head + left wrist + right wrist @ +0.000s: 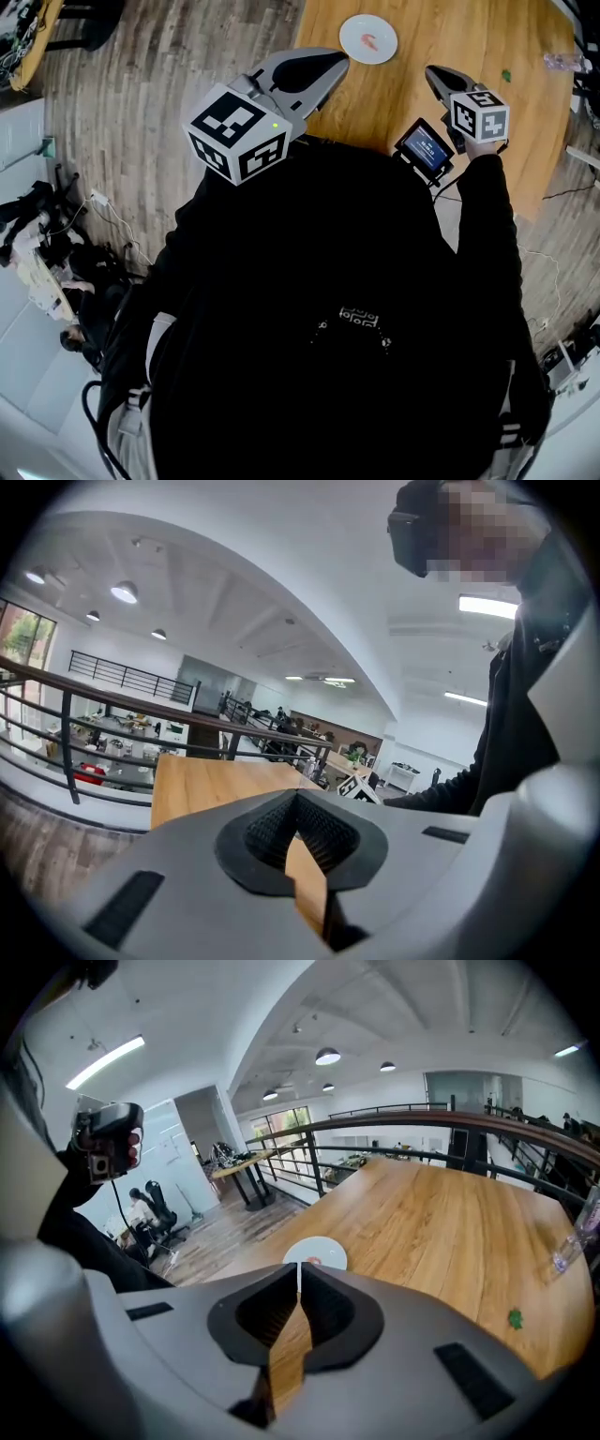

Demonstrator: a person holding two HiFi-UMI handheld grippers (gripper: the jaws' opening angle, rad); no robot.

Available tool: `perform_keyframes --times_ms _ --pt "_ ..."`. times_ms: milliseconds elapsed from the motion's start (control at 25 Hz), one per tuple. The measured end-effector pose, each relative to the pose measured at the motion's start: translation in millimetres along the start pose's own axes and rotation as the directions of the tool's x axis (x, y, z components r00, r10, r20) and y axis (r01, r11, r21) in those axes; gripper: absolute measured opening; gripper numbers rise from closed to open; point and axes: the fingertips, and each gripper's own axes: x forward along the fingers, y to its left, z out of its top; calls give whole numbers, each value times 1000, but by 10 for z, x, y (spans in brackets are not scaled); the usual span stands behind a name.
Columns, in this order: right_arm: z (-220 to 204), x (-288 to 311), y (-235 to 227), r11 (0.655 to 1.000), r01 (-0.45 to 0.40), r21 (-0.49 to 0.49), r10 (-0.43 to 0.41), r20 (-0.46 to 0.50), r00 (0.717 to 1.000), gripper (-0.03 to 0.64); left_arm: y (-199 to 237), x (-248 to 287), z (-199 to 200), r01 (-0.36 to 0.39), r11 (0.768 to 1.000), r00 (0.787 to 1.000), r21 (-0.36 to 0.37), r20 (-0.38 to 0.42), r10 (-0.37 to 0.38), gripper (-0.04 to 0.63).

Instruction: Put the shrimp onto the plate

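We see the shrimp (372,41) lying flat on the white plate (352,33), near the left edge of the tabletop (487,66), long axis slanted (which end leads, too small to tell). Left gripper (341,62) and right gripper (432,71) both clenched, empty.

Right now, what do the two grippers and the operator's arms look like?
The left gripper and right gripper are smooth grey tapered shells with black ribbed pads inside the fingers. Each carries a white cube with black square markers; the left one shows a green light. A small screen sits by the right gripper. Sleeves are black.
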Motion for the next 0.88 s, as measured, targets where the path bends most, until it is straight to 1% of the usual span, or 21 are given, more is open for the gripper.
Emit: perform_keyframes --times_ms 240,440,600,760,880 --pt "446 -449 395 1000 7 22 -11 143 990 25 -74 -32 239 81 995 997 66 14 -82 -2" --pt "810 -789 690 1000 -8 8 6 246 969 20 -156 9 387 132 985 991 112 20 -135 -2" --pt "1067 -1098 930 999 -42 -9 42 339 940 19 -220 47 513 156 976 985 153 46 -165 -2" --pt "1379 -1441 1169 995 -87 -40 95 443 891 18 -268 82 625 174 968 981 179 59 -187 -2" --pt "1492 -1601 1289 992 -102 -73 125 481 868 18 -326 123 614 189 964 978 187 52 -202 -2"
